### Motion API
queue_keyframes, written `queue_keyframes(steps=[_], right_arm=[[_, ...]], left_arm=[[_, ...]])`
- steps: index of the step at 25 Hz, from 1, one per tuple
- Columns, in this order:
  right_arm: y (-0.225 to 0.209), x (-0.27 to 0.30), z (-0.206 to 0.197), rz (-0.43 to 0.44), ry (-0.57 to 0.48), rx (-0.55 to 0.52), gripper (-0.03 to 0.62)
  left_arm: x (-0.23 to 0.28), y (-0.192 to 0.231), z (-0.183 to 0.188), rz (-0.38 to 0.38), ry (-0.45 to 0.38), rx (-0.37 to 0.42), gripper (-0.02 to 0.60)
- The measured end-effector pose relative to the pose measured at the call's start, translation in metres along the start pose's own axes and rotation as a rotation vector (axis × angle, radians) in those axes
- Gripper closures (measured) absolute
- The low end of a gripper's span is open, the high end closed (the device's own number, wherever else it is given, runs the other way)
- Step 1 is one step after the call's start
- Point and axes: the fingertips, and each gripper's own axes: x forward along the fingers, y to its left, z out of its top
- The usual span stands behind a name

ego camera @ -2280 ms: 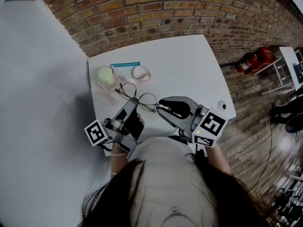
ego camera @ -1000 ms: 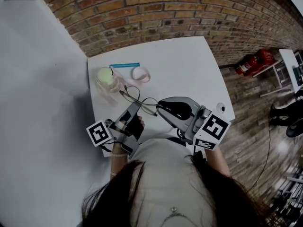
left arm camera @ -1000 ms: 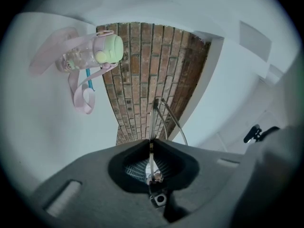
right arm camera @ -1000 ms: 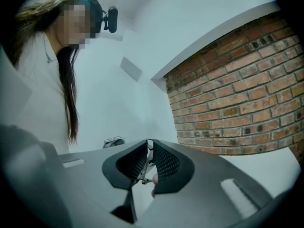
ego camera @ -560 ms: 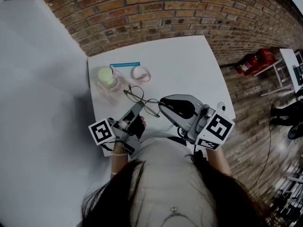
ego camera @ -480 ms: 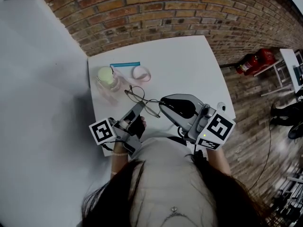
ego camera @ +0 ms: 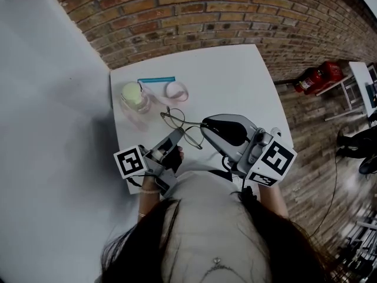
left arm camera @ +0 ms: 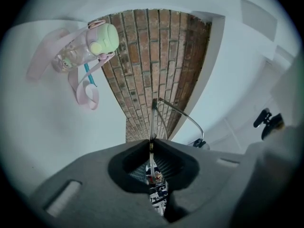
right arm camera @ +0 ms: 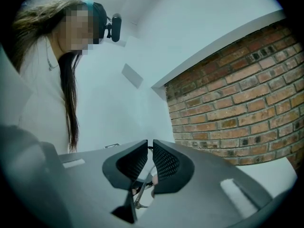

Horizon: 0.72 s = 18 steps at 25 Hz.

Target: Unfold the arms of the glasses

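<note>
— Where are the glasses [ego camera: 181,128]?

— Up off the white table, near its front edge, slung between the left gripper [ego camera: 177,134] and the right gripper [ego camera: 204,123]. Thin wire frame, two round lenses (clear, as far as I can see), tilted.

— Arms out?

— Hard to say. The left gripper view has one straight wire [left arm camera: 153,122] pinched in the closed jaws, another curving off to a dark tip. The right jaws are nipped on the frame [right arm camera: 141,192].

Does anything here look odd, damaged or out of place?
Nothing stands out. The glasses look intact, held above the table by the left gripper and right gripper. No spill near the bottle.
</note>
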Motion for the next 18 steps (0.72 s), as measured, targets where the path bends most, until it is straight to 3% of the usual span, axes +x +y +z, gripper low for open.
queue_keyframes(steps=[18], right_arm=[[-0.009,-0.002,0.012,-0.011,-0.024,-0.011,0.553]], left_arm=[[0.006,0.003,-0.013,0.020,0.074,0.006,0.558]])
